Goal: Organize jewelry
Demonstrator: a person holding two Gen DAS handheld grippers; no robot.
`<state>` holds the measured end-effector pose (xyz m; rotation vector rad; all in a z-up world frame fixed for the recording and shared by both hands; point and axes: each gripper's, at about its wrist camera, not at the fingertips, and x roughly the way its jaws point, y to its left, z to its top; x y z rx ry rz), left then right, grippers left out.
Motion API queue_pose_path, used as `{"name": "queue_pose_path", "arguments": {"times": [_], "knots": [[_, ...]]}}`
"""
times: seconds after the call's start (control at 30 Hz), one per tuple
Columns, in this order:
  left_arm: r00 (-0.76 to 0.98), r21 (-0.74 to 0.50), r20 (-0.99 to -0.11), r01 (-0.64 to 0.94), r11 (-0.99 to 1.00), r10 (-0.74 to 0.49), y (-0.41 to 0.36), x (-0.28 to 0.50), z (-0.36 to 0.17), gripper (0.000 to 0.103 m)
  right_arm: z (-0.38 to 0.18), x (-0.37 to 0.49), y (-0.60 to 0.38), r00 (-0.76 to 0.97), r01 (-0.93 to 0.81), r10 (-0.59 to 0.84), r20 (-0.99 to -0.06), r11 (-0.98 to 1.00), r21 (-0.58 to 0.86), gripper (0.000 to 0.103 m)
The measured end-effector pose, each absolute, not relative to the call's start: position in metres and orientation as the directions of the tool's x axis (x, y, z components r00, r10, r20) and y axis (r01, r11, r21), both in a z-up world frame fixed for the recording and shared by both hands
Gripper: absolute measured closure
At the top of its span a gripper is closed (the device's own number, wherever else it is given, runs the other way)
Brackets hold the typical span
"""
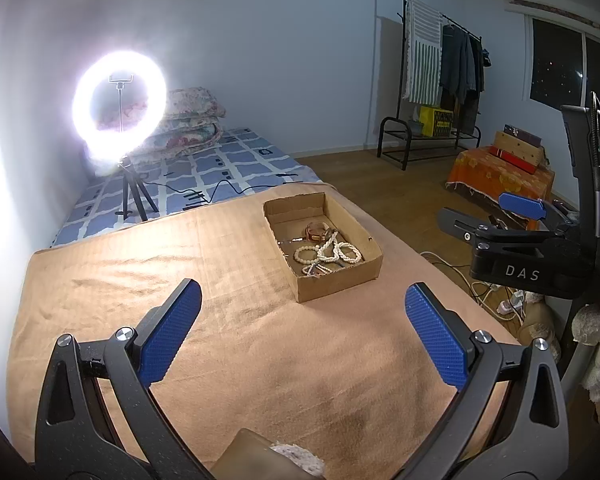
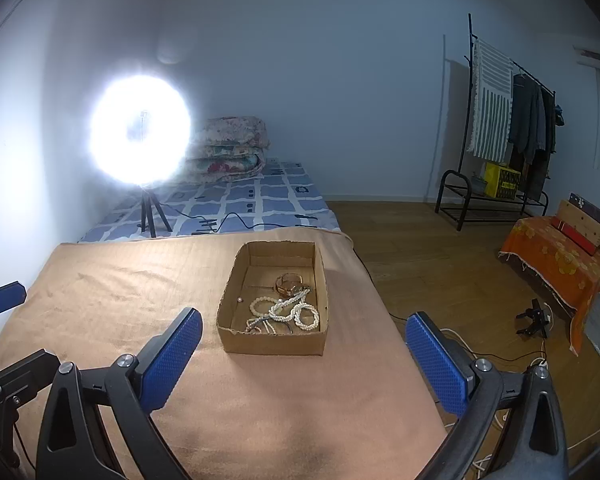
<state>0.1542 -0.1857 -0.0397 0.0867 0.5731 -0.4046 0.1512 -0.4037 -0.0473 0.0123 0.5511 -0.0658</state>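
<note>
Both my left gripper and right gripper hang spread wide and empty above the tan blanket. The cardboard tray sits near its far right edge, holding a tangle of pearl-bead strands and what looks like a brown watch. I'd come straight down over one loop and pinch a single strand, so the rest don't drag along.

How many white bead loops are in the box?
3 loops in the box: left, middle, right. The tangled strands in front may hide more.
</note>
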Motion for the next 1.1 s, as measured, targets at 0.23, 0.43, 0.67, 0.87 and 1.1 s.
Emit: {"name": "queue_pose_path", "arguments": {"times": [0.23, 0.43, 0.67, 0.87, 1.1], "knots": [[0.762, -0.033, -0.545, 0.399, 0.916, -0.351, -0.186, 0.153, -0.039, 0.000, -0.050, 0.152, -0.404, 0.846, 0.062, -0.057, -0.531, 0.998, -0.007, 0.000], [0.763, -0.032, -0.544, 0.398, 0.917, -0.350, -0.186, 0.153, -0.040, 0.000, -0.052, 0.151, -0.405, 0.843, 0.063, -0.057, -0.534, 0.998, -0.008, 0.000], [0.762, -0.034, -0.544, 0.399, 0.916, -0.352, -0.186, 0.153, -0.040, 0.000, -0.053, 0.151, -0.405, 0.843, 0.059, -0.055, -0.536, 0.998, -0.011, 0.000], [0.763, -0.032, -0.543, 0.397, 0.917, -0.349, -0.185, 0.153, -0.040, 0.000, -0.055, 0.152, -0.403, 0.840, 0.056, -0.055, -0.540, 0.998, -0.014, 0.000], [0.767, -0.021, -0.539, 0.400, 0.916, -0.348, -0.185, 0.152, -0.040, 0.000, -0.058, 0.153, -0.403, 0.836, 0.057, -0.056, -0.546, 0.998, -0.015, 0.000]]}}
